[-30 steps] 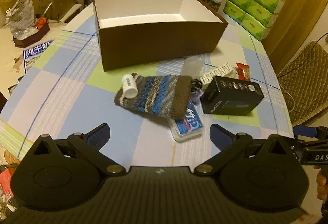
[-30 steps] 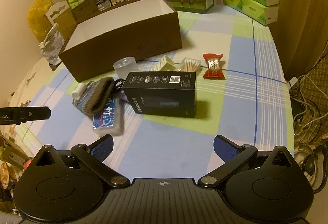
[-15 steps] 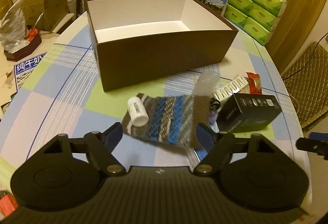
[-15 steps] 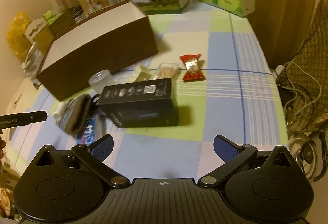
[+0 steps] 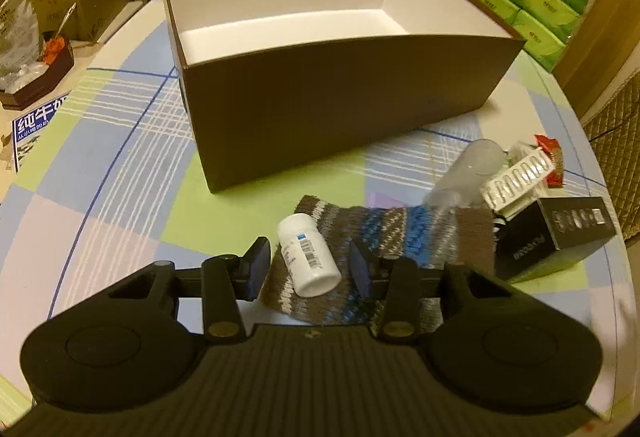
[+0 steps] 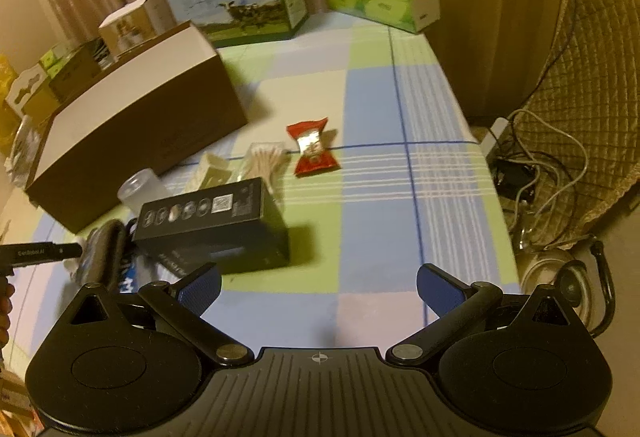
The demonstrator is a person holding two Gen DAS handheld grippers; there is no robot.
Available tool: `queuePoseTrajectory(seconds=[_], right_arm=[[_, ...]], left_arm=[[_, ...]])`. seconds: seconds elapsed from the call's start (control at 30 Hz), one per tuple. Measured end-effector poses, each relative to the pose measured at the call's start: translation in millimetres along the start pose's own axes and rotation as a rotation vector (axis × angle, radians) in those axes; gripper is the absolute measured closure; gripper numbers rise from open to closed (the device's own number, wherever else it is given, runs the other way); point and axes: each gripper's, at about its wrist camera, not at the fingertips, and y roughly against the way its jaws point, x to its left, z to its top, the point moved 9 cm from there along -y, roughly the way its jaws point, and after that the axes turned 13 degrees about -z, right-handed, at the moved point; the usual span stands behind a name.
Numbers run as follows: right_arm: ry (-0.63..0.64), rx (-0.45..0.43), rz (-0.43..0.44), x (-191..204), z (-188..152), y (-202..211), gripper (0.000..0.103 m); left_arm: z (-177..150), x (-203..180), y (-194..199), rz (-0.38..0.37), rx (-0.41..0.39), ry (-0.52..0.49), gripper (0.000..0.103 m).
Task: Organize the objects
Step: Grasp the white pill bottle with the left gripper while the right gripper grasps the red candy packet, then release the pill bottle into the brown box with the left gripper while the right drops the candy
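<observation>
Plenty of bare tablecloth (image 6: 372,237) lies right of the clutter. Left gripper (image 5: 308,265) tips steeply down, jaws just been closing around the white bottle (image 5: 307,257) on the knitted pouch (image 5: 384,237), gaps still showing. Right gripper (image 6: 318,287) hangs wide open, holding nothing; only its view shows the cotton swabs (image 6: 264,159).

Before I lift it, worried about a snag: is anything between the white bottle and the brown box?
Nothing visible: the white bottle lies on the knitted pouch, with only bare tablecloth up to the brown box.
</observation>
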Motion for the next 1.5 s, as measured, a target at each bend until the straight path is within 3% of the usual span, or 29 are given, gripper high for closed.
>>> queuePoseTrajectory(seconds=[0.23,0.33,0.37,0.43,0.5,0.63,0.8,1.17,1.3,1.5], right_arm=[[-0.018,-0.025,0.024,-9.5,20.9,-13.3,0.002],[-0.012,-0.053,0.047,-12.8,35.2,-21.1,0.003],[-0.005,-0.062,0.058,-12.9,40.6,-24.7,0.005],[0.013,-0.071,0.088,-11.5,49.6,-32.4,0.02],[0.03,-0.077,0.11,-9.9,59.1,-43.1,0.023],[0.097,-0.092,0.148,-0.6,75.1,-67.5,0.041],[0.164,-0.095,0.193,18.5,89.0,-99.9,0.055],[0.256,-0.029,0.151,42.4,96.4,-165.9,0.062],[0.277,-0.023,0.137,46.9,97.7,-175.1,0.08],[0.257,-0.087,0.157,50.3,118.2,-153.0,0.084]], left_arm=[[-0.4,5.6,-17.1,-0.021,0.038,0.034,0.08],[0.1,5.3,-14.2,-0.025,0.019,0.036,0.08],[0.5,5.0,-11.7,-0.022,0.008,0.031,0.08],[1.6,6.8,-4.7,-0.011,-0.009,0.03,0.08],[3.1,10.6,4.1,0.002,-0.026,0.04,0.08],[5.6,25.1,20.2,0.05,-0.054,0.046,0.08],[11.0,59.4,37.6,0.133,-0.088,0.094,0.08],[37.9,98.9,71.4,0.244,-0.162,0.142,0.08],[50.9,100.8,80.7,0.249,-0.188,0.13,0.08],[79.3,90.7,89.7,0.219,-0.22,0.085,0.08]])
